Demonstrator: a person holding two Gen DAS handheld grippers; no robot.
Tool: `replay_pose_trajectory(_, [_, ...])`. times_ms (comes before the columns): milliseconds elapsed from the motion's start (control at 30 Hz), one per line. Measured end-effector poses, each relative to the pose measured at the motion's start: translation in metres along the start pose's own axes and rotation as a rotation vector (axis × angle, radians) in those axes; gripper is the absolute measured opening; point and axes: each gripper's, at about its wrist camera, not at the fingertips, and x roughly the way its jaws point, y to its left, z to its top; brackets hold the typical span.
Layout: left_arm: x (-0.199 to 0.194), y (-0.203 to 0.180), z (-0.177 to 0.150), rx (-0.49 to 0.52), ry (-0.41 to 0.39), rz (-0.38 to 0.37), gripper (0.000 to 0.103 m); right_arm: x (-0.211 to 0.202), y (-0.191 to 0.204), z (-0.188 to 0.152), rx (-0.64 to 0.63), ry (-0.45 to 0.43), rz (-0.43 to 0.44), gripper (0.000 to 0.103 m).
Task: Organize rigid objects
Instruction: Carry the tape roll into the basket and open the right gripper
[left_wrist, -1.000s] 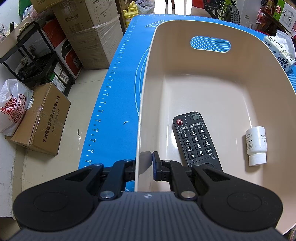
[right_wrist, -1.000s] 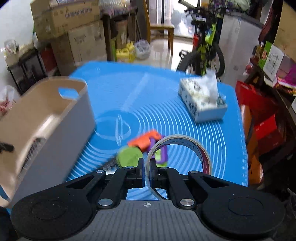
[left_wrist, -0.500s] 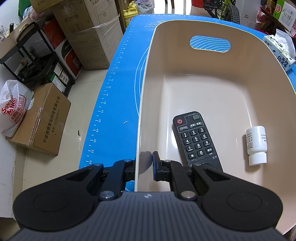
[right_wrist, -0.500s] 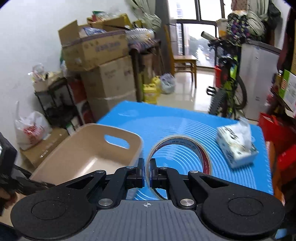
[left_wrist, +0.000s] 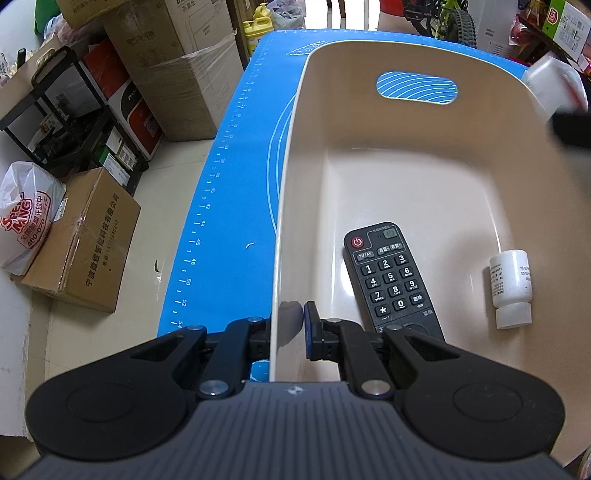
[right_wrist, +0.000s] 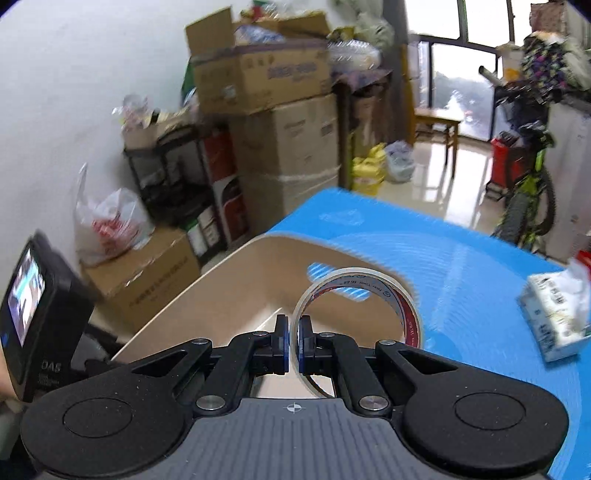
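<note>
A beige plastic bin stands on the blue mat. Inside it lie a black remote control and a white pill bottle. My left gripper is shut on the bin's near left wall, one finger inside, one outside. My right gripper is shut on a roll of clear tape and holds it upright in the air over the bin. The right gripper also shows blurred at the bin's far right rim in the left wrist view.
A tissue box stands on the mat at the right. Cardboard boxes, a black rack and a plastic bag stand on the floor to the left. A bicycle stands behind the table.
My right gripper has carried the tape roll up and to the left, from above the mat to over the bin. My left gripper has kept its hold on the bin wall.
</note>
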Motion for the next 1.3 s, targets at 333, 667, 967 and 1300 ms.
replay_pose_trajectory(333, [0.000,-0.002,0.000,0.009,-0.003,0.008,0.012,0.048,0.035,-0.023,-0.036,0.162,0.049,0.016])
replay_pose_trajectory(667, [0.000,-0.002,0.001,0.011,-0.002,0.008,0.012,0.073,0.041,-0.040,-0.032,0.285,0.074,0.019])
replay_pose_trajectory(967, [0.000,-0.002,0.001,0.011,-0.002,0.009,0.012,0.030,0.019,-0.029,0.028,0.136,0.055,0.061])
replay_pose_trajectory(1300, [0.000,-0.002,0.001,0.011,-0.002,0.009,0.012,-0.029,-0.050,-0.026,0.101,-0.008,-0.108,0.076])
